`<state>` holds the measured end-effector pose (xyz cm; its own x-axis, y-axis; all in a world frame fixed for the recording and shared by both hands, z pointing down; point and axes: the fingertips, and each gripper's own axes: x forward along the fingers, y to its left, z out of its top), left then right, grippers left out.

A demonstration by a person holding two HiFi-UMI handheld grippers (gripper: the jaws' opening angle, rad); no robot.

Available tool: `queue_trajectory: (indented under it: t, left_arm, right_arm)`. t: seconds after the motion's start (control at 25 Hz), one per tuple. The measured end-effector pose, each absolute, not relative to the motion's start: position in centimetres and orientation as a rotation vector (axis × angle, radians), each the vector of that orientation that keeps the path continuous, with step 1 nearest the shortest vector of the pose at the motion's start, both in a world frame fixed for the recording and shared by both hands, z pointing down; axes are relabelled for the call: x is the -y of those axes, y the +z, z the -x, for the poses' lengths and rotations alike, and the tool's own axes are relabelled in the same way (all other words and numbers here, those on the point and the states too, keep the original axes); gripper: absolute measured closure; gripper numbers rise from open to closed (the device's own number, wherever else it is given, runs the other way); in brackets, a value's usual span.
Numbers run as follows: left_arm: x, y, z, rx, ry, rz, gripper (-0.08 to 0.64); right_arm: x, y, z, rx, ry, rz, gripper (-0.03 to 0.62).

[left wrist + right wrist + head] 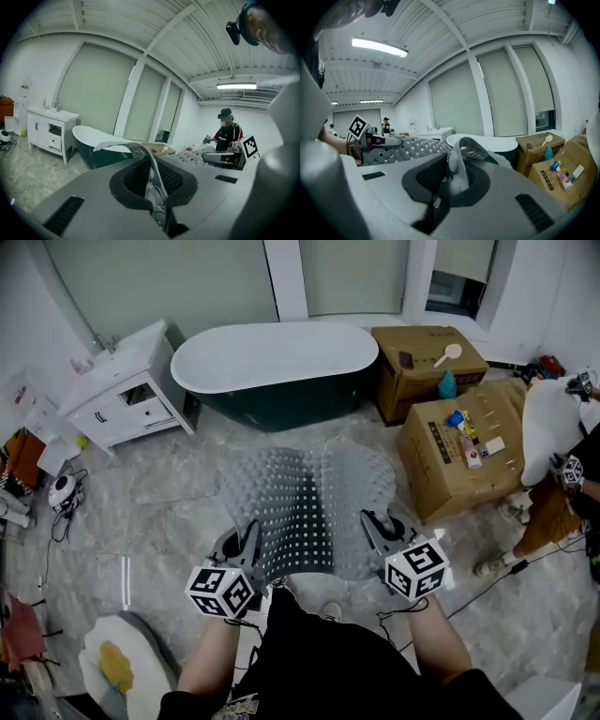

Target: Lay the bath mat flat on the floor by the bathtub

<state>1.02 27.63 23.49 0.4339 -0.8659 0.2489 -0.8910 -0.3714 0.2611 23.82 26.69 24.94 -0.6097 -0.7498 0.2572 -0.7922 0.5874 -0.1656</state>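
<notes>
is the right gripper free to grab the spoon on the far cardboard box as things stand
Probably not. The right gripper is shut on the near edge of the bath mat, so its jaws are taken, and the spoon lies on the cardboard box beside the bathtub, beyond it.

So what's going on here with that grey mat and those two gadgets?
A person is holding a grey bath mat up by its near edge. The left gripper has its jaws shut on one corner and the right gripper on the other. The mat is spread out in front of the bathtub, and it does not yet lie flat on the floor.
</notes>
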Motion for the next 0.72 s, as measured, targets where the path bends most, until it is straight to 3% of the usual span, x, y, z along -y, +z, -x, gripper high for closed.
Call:
queue_trajectory:
  t: [0.72]
  left_arm:
    - [-17.9, 25.6, 7.9, 1.459, 0.068, -2.318, 0.531]
  right_arm:
    - [-17.1, 26.6, -15.4, 2.574, 0.428, -1.308, 0.565]
